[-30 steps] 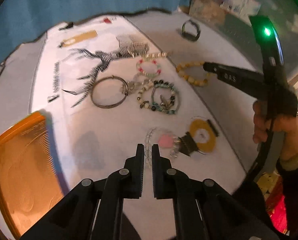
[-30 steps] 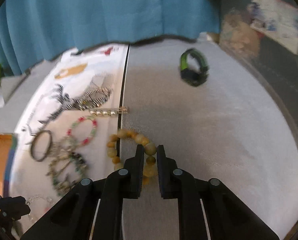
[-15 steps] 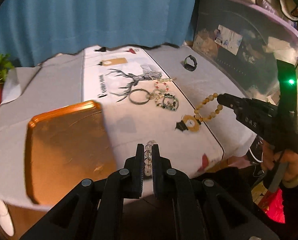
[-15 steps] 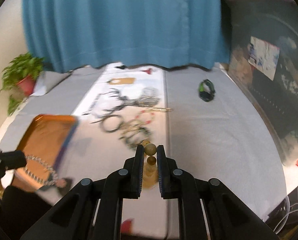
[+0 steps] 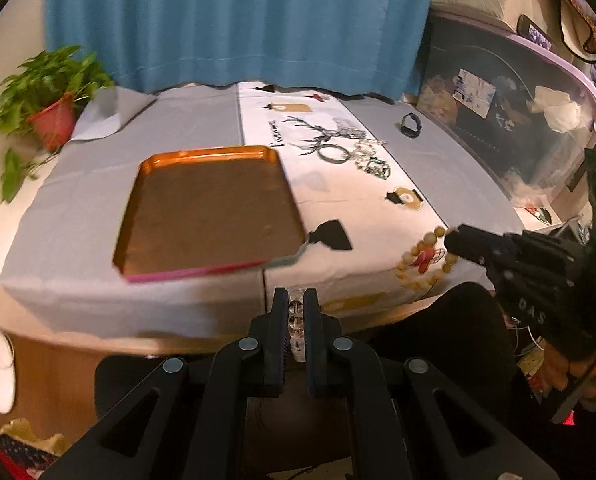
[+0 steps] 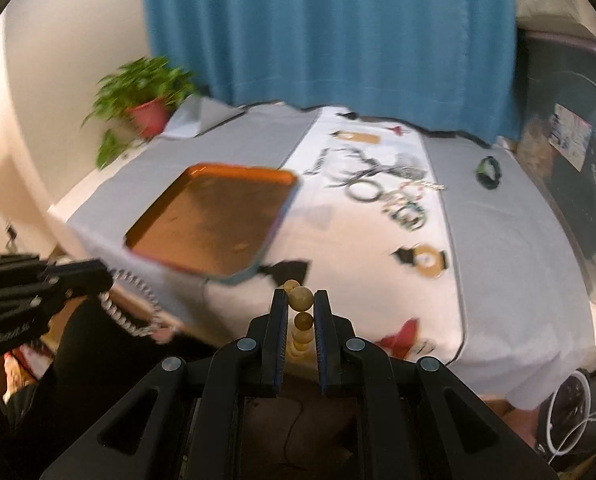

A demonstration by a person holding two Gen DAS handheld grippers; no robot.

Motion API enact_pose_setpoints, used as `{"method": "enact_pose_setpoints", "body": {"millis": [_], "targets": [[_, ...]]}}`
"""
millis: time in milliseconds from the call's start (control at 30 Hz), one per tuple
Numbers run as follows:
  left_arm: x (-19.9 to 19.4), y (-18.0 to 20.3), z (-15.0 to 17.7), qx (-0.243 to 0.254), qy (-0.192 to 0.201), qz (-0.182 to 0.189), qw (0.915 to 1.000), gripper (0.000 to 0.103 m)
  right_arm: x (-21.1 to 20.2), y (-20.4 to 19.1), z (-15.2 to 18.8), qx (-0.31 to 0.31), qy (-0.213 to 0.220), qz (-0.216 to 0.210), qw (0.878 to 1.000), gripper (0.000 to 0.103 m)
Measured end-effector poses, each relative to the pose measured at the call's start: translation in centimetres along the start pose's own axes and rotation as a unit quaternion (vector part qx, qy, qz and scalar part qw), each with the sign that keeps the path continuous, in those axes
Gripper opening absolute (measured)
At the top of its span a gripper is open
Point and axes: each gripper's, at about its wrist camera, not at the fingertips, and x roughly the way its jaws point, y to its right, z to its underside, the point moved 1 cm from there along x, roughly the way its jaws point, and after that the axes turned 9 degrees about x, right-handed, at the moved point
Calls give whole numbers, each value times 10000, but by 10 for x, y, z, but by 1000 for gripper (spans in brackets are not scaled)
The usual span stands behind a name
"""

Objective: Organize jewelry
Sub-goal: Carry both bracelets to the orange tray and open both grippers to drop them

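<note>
blue curtain behind, grey-and-white cloth-covered table with orange tray bare. since a second ago: both tools lifted off the cloth and pulled back past the near edge. left gripper nearly closed on clear crystal bracelet, dangling in the right view; right gripper pinched on tan bead bracelet, hanging as a loop. remaining jewelry pile and black watch left on the cloth. likely next: both carried over the tray and dropped.

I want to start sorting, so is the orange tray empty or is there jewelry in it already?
Empty, apparently: the orange tray shows only bare floor in both blurred views.
</note>
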Motion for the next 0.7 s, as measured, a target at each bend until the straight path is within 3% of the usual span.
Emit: {"method": "enact_pose_setpoints", "body": {"millis": [267,700], "targets": [[-19,-9,30,-112,93,-16,9999,5,-16,-41,31,-237,-320,-283,9988,13],[-15,-23,37,-228,137,42,9996,5,-1,-57,27,-442,-500,-229,9975,13]]}}
